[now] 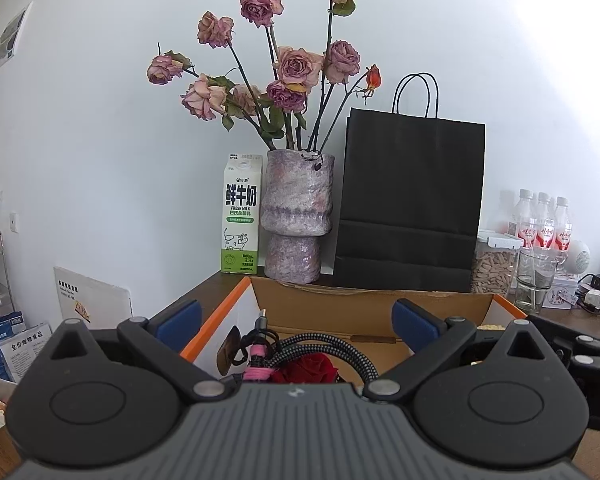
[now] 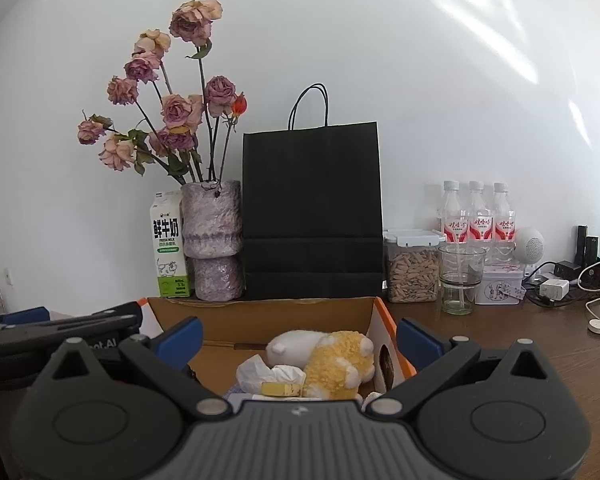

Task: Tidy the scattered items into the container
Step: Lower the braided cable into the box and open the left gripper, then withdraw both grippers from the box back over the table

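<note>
We judge the tidying nearly done: both grippers hang over the open cardboard box (image 2: 260, 322) with nothing between their fingers. The left gripper (image 1: 296, 322) has its jaws spread wide above a coiled braided cable (image 1: 340, 350), a red rose (image 1: 306, 368) and a pink-wrapped bundle (image 1: 256, 366) lying in the box. The right gripper (image 2: 298, 338) is likewise spread, above a yellow-and-white plush toy (image 2: 336, 362), a crumpled white wrapper (image 2: 256, 372) and a yellow block (image 2: 280, 389). Both point level toward the wall, side by side. Next we would look for stray items on the wooden table (image 2: 540, 360); none of them shows clearly here.
</note>
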